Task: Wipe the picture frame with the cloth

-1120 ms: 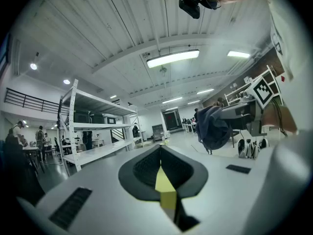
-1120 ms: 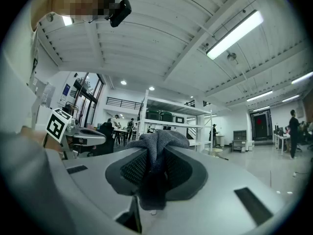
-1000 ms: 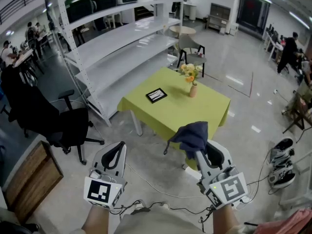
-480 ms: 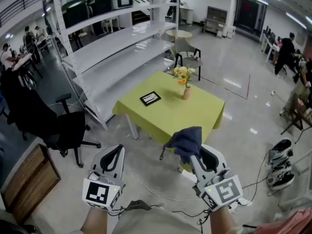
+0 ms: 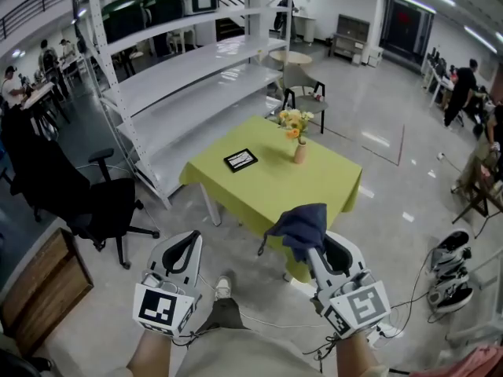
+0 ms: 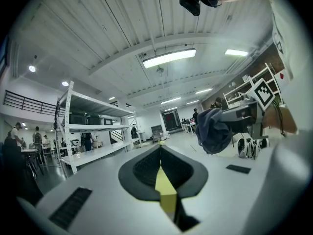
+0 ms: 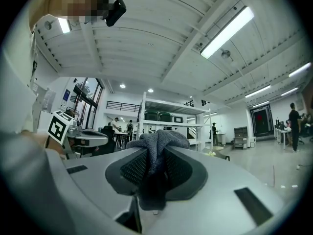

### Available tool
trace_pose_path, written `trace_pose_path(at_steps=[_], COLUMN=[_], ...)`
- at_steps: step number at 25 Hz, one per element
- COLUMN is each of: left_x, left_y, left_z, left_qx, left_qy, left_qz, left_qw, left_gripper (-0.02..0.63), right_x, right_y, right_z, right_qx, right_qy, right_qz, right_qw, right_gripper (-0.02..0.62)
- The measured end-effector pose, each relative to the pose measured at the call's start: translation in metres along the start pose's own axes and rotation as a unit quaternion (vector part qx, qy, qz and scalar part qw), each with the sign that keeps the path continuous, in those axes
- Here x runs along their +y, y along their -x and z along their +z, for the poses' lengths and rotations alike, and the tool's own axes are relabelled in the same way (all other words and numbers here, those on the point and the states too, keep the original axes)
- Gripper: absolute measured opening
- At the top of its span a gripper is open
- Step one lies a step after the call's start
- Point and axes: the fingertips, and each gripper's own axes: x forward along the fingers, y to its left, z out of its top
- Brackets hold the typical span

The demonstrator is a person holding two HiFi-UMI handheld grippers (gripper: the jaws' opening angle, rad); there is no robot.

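A small black picture frame (image 5: 240,160) lies flat on the yellow-green table (image 5: 267,191) ahead of me, some way off. My right gripper (image 5: 313,250) is shut on a dark blue-grey cloth (image 5: 300,226), which bunches above its jaws; the same cloth (image 7: 156,148) is pinched between the jaws in the right gripper view. My left gripper (image 5: 181,251) is held low at the left with its jaws closed together and nothing between them. Both grippers hang in the air short of the table's near edge.
A vase of flowers (image 5: 299,136) stands on the table right of the frame. White shelving (image 5: 181,61) runs along the left, with a black office chair (image 5: 94,203) and a wooden crate (image 5: 39,289) near me. Cables (image 5: 267,320) lie on the floor; shoes (image 5: 448,277) sit right.
The table and frame have come slightly nearer and shifted left as I step forward. My foot now shows below. Both grippers keep their pose, the cloth still held.
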Motion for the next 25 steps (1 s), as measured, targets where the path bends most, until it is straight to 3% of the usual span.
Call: trace_pose_path(at_steps=[12,25], left_x=[0.026,0.126], left_y=[-0.058,-0.171], left_z=[-0.036,-0.072], left_qx=[0.002,0.012], left_qy=[0.006,0.031], left_qz=[-0.012,-0.021], left_qw=[0.9999,0.9992], left_gripper=[0.008,0.008], right_x=[-0.026,-0.064], right_y=[-0.06,-0.208], right_z=[-0.036,-0.065], right_qx=[0.023,0.079], right_qy=[0.002,0.001], right_qz=[0.001,0.012], right_qw=[1.0,0.997], right_gripper=[0.089,0.089])
